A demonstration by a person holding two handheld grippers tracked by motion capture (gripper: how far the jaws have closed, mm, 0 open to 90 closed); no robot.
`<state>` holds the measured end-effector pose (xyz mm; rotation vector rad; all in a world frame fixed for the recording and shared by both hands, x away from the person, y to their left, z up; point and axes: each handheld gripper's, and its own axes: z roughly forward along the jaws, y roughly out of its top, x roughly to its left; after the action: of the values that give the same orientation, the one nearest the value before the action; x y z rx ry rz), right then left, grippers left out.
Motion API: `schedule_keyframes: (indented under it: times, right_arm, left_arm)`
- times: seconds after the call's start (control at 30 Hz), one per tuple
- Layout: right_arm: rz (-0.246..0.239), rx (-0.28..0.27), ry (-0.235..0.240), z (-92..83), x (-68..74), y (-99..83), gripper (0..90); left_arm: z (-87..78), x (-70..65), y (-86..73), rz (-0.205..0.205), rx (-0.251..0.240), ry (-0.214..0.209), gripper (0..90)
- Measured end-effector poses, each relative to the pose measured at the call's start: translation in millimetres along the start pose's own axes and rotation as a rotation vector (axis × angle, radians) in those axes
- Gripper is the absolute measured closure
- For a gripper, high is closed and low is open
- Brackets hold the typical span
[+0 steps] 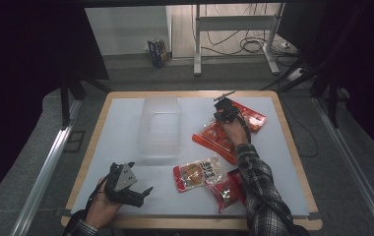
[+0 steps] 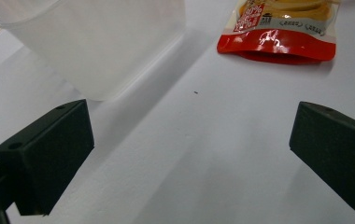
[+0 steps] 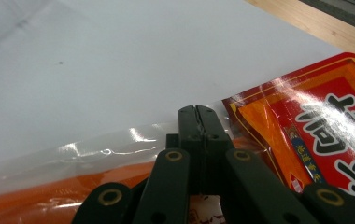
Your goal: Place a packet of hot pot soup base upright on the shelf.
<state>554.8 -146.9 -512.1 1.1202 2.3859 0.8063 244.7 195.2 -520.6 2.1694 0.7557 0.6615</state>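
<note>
Here the right gripper (image 3: 197,114) pinches the orange pouch's (image 1: 213,139) clear edge; left fingers (image 2: 45,154) apart.

Wooden table (image 1: 293,147) carrying white sheet (image 1: 126,118) covering most of top, wood edge showing around it. Clear plastic container (image 1: 160,125) sitting on sheet, left of centre. Orange-red snack packet (image 1: 214,140) lying right of container, overlapping red packet (image 1: 251,118) behind it. Yellow-and-red pouch (image 1: 197,173) lying nearer front edge, small red packet (image 1: 224,191) just beside it.
</note>
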Motion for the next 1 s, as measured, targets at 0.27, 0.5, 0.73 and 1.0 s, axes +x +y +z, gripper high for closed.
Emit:
schedule_keyframes:
  times: [0.27,0.5,0.73,1.0]
  right_arm:
    - [0.041,0.007,-0.015,-14.5,-18.3,-16.0,88.5]
    - [0.078,0.019,-0.034,-31.1,-30.0,-34.3,88.6]
    - [0.114,0.033,-0.055,-50.3,-36.1,-54.6,88.6]
    - [0.114,0.043,-0.091,-74.0,-32.3,-79.5,88.6]
  left_arm:
    - [0.2,-1.5,0.6,0.007,-0.001,0.001,0.0]
    - [-0.2,-2.7,1.5,0.013,-0.005,0.002,0.0]
    - [0.0,-3.8,1.9,0.018,-0.006,0.002,0.0]
    - [-0.2,-5.8,2.7,0.027,-0.006,0.002,0.0]
